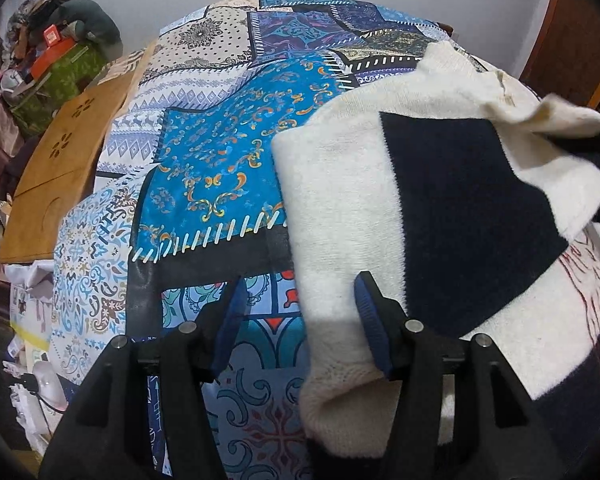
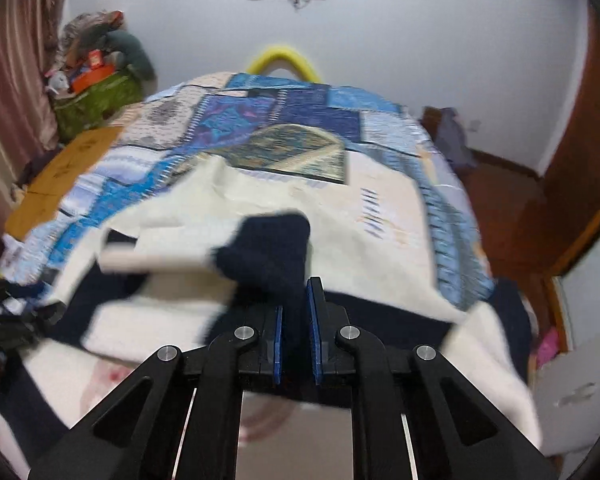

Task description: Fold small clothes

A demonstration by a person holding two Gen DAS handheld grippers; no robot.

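Observation:
A cream and navy knitted sweater lies on the patchwork bedspread, with a red motif near its lower right. My left gripper is open, its jaws wide apart over the sweater's cream left edge, holding nothing. In the right wrist view my right gripper is shut on a navy part of the sweater and holds it lifted above the rest of the garment. The right gripper's black body shows at the right edge of the left wrist view, under a raised cream fold.
A wooden board lies along the bed's left side. A green box piled with clutter stands in the back left corner. A yellow ring rises behind the bed. A brown wooden door is at the right.

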